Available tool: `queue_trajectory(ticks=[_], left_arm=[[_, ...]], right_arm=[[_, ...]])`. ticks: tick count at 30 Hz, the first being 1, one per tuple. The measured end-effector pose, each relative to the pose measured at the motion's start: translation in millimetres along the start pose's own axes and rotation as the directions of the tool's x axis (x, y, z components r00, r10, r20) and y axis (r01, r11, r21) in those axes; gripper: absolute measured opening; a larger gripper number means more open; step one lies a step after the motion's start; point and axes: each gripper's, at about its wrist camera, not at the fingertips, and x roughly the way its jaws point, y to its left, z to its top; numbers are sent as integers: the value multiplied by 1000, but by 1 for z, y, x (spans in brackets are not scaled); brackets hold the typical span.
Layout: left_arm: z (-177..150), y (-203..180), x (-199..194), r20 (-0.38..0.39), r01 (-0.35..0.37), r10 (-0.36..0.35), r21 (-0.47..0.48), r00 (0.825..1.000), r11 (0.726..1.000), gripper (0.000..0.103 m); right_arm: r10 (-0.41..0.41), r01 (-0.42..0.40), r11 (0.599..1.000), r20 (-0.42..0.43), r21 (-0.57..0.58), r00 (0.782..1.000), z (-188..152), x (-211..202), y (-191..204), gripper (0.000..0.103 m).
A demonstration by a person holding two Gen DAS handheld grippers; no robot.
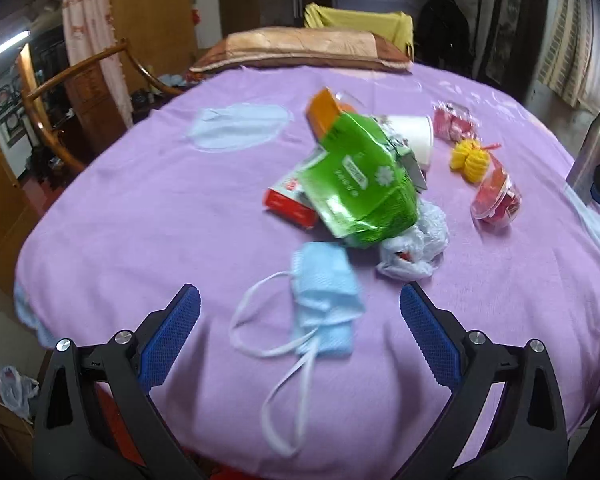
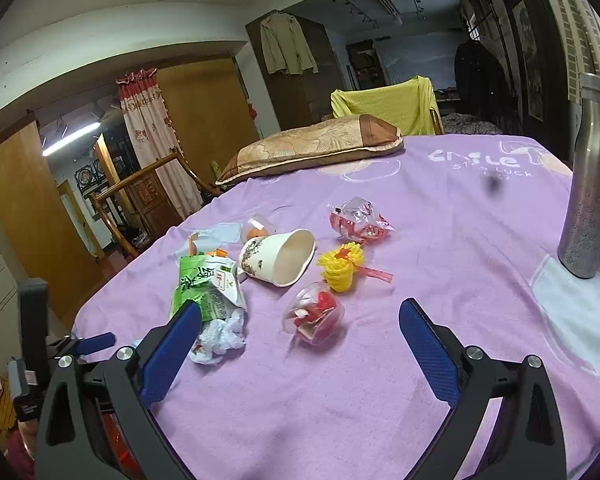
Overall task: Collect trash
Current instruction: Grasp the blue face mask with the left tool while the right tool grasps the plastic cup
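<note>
Trash lies on a purple-covered round table (image 1: 140, 208). In the left wrist view my left gripper (image 1: 300, 304) is open, its jaws either side of a crumpled blue face mask (image 1: 326, 300). Beyond it lie a green tea bag (image 1: 360, 184), a red and white box (image 1: 290, 200), a white plastic bag (image 1: 414, 246), a paper cup (image 1: 414, 134) and an orange box (image 1: 324, 112). In the right wrist view my right gripper (image 2: 300, 320) is open over a clear cup with red scraps (image 2: 314, 316). A yellow ornament (image 2: 340, 266), the paper cup (image 2: 278, 256) and a red wrapper (image 2: 358, 222) lie beyond.
A steel flask (image 2: 590, 184) stands at the table's right edge. A brown pillow (image 2: 312, 148) lies at the far side. A wooden chair (image 1: 48, 120) stands left of the table. A plastic bag (image 1: 14, 388) hangs low at the left.
</note>
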Motion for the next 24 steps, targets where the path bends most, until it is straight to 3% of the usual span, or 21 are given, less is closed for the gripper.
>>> queue_trajectory(ticks=[8, 13, 16, 24], left_arm=[[-1, 15, 27, -74, -57, 54, -40, 996, 998, 96], [-6, 14, 29, -44, -107, 107, 9, 993, 994, 96], [-8, 16, 29, -32, -94, 95, 13, 995, 995, 96], [-12, 14, 26, 10, -105, 105, 16, 994, 994, 96]], right_arm=[[6, -5, 1000, -41, 4, 999, -3, 9, 0, 97], [-1, -5, 999, -114, -46, 993, 4, 23, 8, 97], [-24, 9, 997, -174, -82, 984, 14, 41, 9, 97], [-2, -6, 1000, -286, -26, 958, 11, 79, -3, 97]])
